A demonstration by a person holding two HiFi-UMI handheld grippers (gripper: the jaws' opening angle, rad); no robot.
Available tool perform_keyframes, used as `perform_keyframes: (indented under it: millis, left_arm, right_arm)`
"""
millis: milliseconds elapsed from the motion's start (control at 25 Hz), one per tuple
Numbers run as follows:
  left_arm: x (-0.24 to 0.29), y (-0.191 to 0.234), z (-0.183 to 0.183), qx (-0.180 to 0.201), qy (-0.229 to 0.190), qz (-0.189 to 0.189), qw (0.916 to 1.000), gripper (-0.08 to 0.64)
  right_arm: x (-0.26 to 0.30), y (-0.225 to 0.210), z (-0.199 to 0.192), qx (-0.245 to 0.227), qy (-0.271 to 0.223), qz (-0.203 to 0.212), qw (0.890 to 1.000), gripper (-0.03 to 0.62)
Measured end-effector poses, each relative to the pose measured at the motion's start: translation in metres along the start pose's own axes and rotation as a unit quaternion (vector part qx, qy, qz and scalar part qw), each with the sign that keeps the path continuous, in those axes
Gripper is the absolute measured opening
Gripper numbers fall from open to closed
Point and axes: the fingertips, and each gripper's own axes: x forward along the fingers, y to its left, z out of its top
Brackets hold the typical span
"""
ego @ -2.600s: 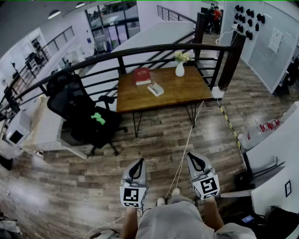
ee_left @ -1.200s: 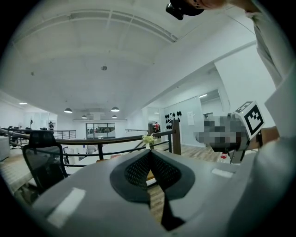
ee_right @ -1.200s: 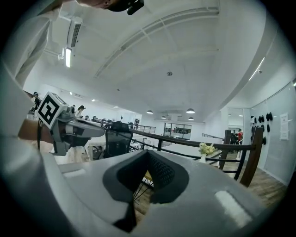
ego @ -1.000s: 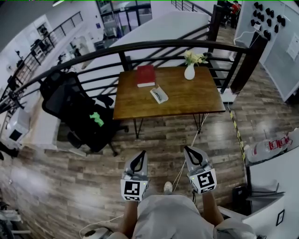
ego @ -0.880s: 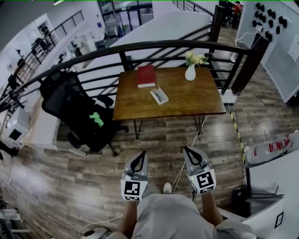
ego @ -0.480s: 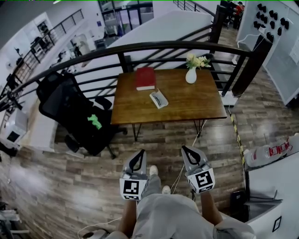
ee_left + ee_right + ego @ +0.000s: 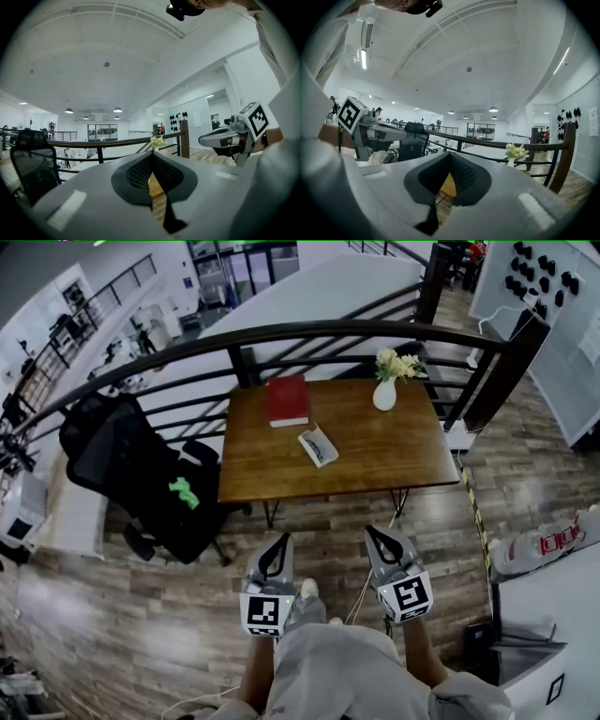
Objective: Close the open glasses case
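Glasses case (image 7: pixel 319 445) lying open on wooden table (image 7: pixel 375 457), at 5 o'clock from red book (image 7: pixel 287 399), well apart at 12 o'clock from left gripper (image 7: pixel 279 546) and right gripper (image 7: pixel 376 539), all jaws pressed together, nothing held

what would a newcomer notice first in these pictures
The wooden table by the black railing draws the eye, with a red book at its far left, an open glasses case near the middle and a white vase of flowers at the far right. In the foreground, the left gripper and right gripper hang short of the table, jaws together and empty. A black office chair stands left of the table.
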Motion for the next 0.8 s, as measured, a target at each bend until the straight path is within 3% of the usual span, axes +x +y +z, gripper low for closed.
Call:
perform_keyframes:
  millis: [440, 800]
  left_arm:
    - [0.05, 0.055, 0.001, 0.009, -0.001, -0.016, 0.9998, 0.02]
    - [0.087, 0.084, -0.011, -0.007, 0.002, -0.044, 0.999, 0.02]
  right_arm:
    - [0.066, -0.015, 0.013, 0.001, -0.004, -0.019, 1.0, 0.005]
    - [0.112, -0.02, 0.014, 0.01, 0.005, -0.04, 0.999, 0.005]
